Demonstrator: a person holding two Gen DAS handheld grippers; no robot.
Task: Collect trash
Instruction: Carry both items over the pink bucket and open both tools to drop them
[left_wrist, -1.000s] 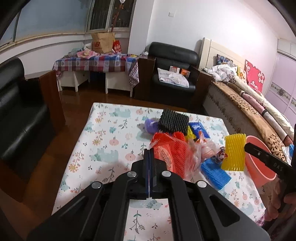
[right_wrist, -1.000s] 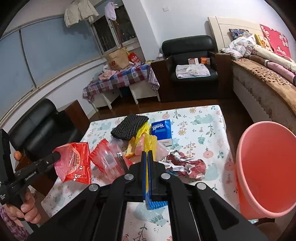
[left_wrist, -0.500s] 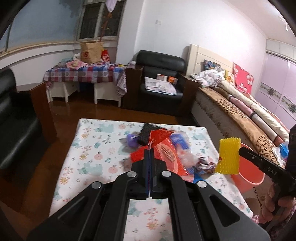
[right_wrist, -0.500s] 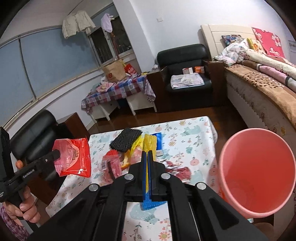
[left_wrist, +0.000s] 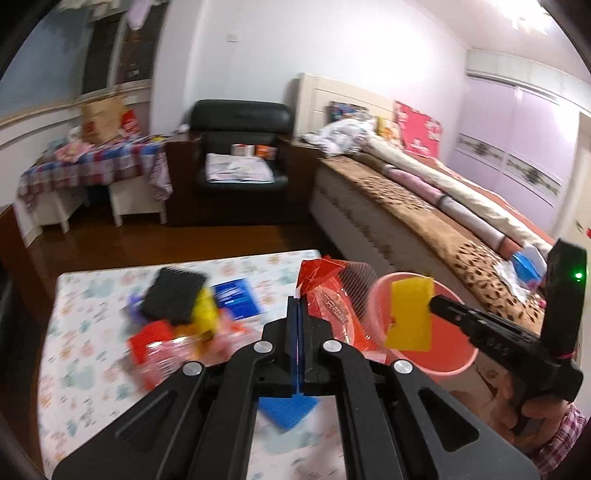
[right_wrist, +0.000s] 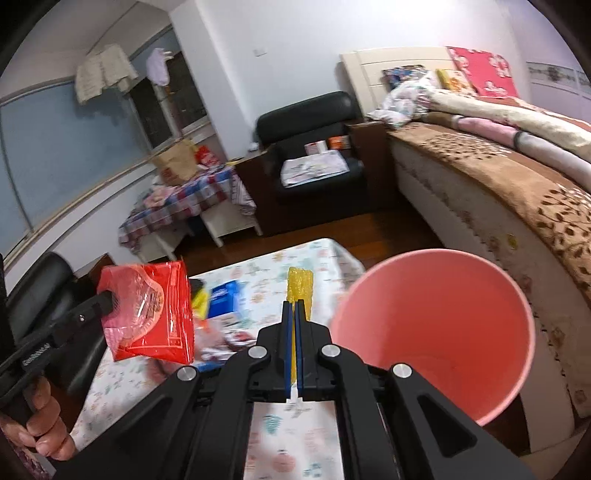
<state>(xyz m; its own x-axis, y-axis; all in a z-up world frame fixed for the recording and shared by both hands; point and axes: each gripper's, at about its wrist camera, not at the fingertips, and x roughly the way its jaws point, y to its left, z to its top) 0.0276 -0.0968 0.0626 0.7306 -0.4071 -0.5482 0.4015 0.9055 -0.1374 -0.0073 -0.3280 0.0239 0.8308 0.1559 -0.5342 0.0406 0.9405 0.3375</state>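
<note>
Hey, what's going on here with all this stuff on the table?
A person is clearing trash with two tools. The left hand-held gripper is shut on a red wrapper; the right hand-held gripper is shut on yellow foam net. Both are held up near the pink bin. More litter remains on the table.

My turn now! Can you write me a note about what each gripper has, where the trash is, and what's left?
Left gripper: shut on the red wrapper, held in the air beside the table.
Right gripper: shut on the yellow net, in front of the pink bin.
Done: two pieces picked up.
Left: drop both in the bin, then collect the black net, blue pack and the rest.
</note>
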